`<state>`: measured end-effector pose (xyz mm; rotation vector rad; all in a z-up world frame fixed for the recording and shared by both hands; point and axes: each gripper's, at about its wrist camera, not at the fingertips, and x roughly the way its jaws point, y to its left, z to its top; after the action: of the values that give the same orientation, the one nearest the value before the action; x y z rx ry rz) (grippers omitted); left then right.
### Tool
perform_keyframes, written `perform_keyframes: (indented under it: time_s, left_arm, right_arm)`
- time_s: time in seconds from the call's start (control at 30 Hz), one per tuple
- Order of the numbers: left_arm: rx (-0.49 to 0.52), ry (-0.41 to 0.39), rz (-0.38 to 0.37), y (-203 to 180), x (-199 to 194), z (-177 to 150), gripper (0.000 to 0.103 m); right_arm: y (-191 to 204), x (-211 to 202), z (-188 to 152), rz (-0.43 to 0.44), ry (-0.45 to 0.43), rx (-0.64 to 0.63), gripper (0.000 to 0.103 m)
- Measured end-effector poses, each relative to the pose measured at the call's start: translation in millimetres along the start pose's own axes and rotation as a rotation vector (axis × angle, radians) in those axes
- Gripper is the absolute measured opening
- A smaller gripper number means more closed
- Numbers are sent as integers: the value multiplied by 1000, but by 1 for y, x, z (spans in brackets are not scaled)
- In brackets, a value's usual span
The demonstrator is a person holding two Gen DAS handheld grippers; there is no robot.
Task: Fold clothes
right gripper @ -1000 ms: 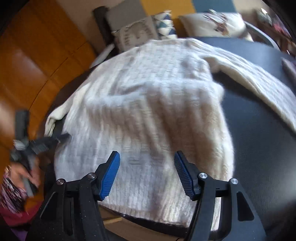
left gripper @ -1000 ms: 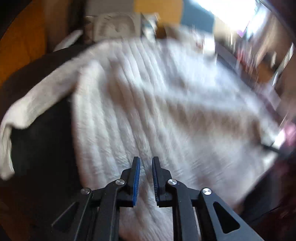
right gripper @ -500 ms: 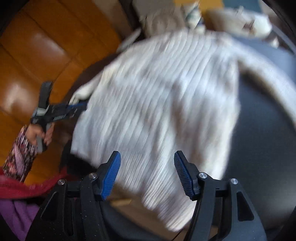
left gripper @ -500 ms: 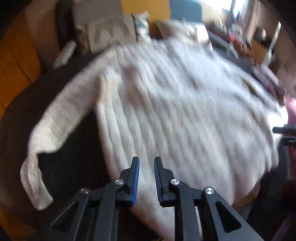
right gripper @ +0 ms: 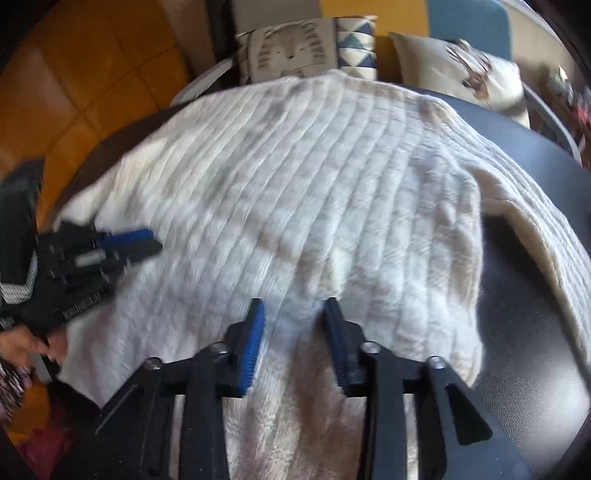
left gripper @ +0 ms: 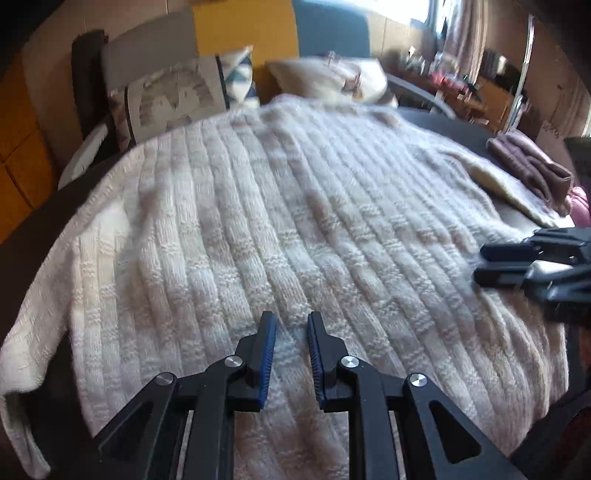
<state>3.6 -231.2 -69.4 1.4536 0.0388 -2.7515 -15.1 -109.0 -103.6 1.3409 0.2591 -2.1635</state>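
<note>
Blurring right claw [right gripper: 294, 314] closing over sweater [right gripper: 295, 192]

A: Left hand-held gripper [left gripper: 290, 325]?
B: Over cream knit sweater [left gripper: 295, 221], jaws narrowly apart, nothing clamped.
A: Right hand-held gripper [left gripper: 491, 264]?
B: At sweater's right edge. Folded brown garment [left gripper: 532, 166] behind, on dark desk [left gripper: 461, 127].

Dark round table [right gripper: 535, 280] in foreground. Behind it a grey-backed chair [left gripper: 147, 55] w/ an animal-print cushion [right gripper: 291, 51] and a triangle-pattern cushion [right gripper: 356, 35]; a blue-backed chair [right gripper: 469, 18] w/ a cream cushion [right gripper: 458, 62]. Yellow wall panel [left gripper: 243, 26] between the chair backs. Orange-brown tiled floor [right gripper: 92, 74] at left. Bright window [left gripper: 417, 7] at far right, cluttered shelf [left gripper: 454, 79] below it.
</note>
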Motion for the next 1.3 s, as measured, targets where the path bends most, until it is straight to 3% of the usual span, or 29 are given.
perform_keyframes:
  time_s: [0.1,0.2,0.27,0.4,0.47,0.6,0.7,0.83,0.93,1.03,1.1,1.17,1.2,1.3]
  left_arm:
    - [41,-41,4,-3,1,-9,20]
    - [77,-72,16,-4,-3,-14,21]
    - [48,-70,6,2,-14,-17,21]
    - [-39,-74,13,14,-19,-14,21]
    - [-56,-62,-14,14,-17,-12,21]
    - [-4,-68,-14,4,-20,-2,21]
    - [31,-92,-8,-4,-19,13,21]
    - [14,-21,-21,-10,-4,25,21]
    - [38,-25,-13,-16,-4,21,21]
    - [66,-11,-14,-19,-4,11,21]
    - [64,-12,-30,-19,-8,3,21]
    - [61,-14,-55,-19,-15,-6,21]
    - [54,-13,-94,-20,-21,-13,21]
    - [34,-16,-240,-28,-43,-37,21]
  right_arm:
    - [2,1,-6,-57,-15,-57,37]
    - [-4,1,-7,-34,-14,-29,37]
    - [-5,-2,-6,-16,-1,-25,39]
    - [-11,-19,-1,28,-59,83,39]
    - [-8,-14,1,44,-26,91,39]
    - [20,-11,-12,42,18,-34,39]
    - [33,-14,-15,68,2,-41,39]
    - [58,-8,-24,38,49,-121,39]
    - [75,-20,-45,53,72,-233,39]
    - [74,-33,-61,78,75,-251,39]
    - [75,-47,-67,151,55,-264,39]
    - [81,-57,-74,189,31,-308,47]
    - [86,-58,-78,174,19,-349,55]
    - [102,-55,-93,83,10,-479,56]
